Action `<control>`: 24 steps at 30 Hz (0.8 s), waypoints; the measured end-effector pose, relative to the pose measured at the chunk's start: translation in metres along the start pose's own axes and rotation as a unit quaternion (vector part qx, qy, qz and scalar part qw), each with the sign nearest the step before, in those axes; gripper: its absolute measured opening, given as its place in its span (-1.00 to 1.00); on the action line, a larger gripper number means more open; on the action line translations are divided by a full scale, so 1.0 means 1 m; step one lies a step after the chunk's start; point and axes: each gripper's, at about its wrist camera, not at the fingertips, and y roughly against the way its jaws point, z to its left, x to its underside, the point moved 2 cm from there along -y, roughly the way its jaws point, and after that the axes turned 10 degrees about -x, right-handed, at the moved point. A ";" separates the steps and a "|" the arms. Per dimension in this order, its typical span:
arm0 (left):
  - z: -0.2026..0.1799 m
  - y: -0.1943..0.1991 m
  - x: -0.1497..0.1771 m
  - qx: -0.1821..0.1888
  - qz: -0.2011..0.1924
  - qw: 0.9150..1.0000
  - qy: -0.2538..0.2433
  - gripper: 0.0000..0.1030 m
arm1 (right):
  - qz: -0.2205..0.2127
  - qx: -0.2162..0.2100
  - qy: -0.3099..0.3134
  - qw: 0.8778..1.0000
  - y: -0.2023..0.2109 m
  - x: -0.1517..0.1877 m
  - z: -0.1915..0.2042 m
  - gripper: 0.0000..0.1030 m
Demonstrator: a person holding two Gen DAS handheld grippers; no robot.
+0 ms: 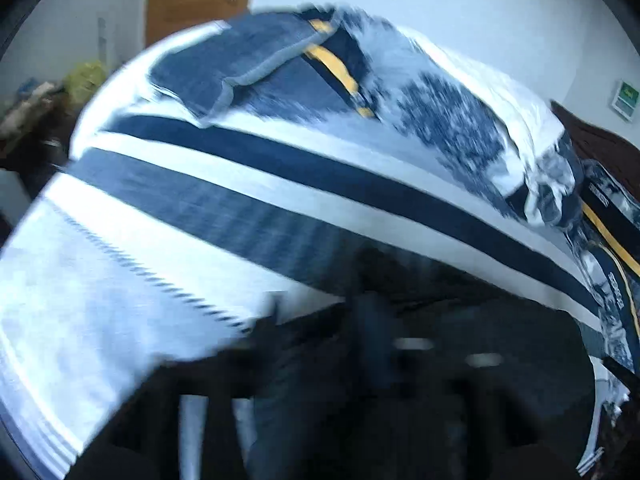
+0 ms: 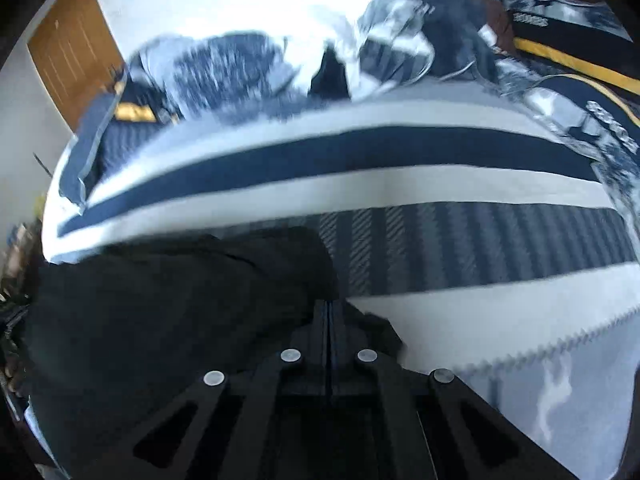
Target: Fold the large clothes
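Black garment [image 2: 160,300], prob the large clothing item to fold, lies bunched on a bed w/ striped cover [image 2: 360,148] (white, navy, grey herringbone bands), at the near edge of the bed below both cams. In right wrist view it spreads left of centre, and a bit of it sits right at the tip of the right tool [image 2: 329,312]. That tool's jaws are pressed together, no gap seen; dark fabric touches both sides of the tip, but can't tell if cloth is actually pinched or just lying against it. Left tool [image 1: 360,360] is a dark blur low in its view; open or closed can't be read from the pic, nor whether it holds anything. Heavy motion blur there.

Further out: pile of blue-white printed clothes [image 2: 248,68] and a navy item w/ yellow stripe [image 1: 336,68] across the far side of bed, wooden door [image 2: 72,48] behind.

Risks, my guess:
- right grip may be thin or empty, so a lift could drop the corner or pull only one layer, skewing the fold
- left side uncertain, so uneven tension, garment twists
- black cloth on dark tools, edges hard to find, wrong spot grabbed
- pinching the bed cover along w/ the garment
- fast moves dragging it off the bed edge
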 end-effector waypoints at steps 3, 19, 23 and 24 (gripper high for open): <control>0.042 0.051 0.033 -0.008 -0.040 0.999 0.034 0.57 | -0.019 -0.009 -0.032 0.999 0.053 0.034 -0.003 0.44; 0.079 0.061 0.218 0.041 0.083 0.987 0.133 0.58 | -0.030 -0.121 -0.174 0.977 0.090 0.214 -0.045 0.60; 0.072 0.059 0.197 0.051 0.050 0.989 0.129 0.59 | -0.019 -0.136 -0.160 0.978 0.085 0.204 -0.038 0.60; 0.072 0.053 0.194 0.045 0.053 0.989 0.127 0.59 | -0.020 -0.136 -0.158 0.978 0.081 0.200 -0.039 0.60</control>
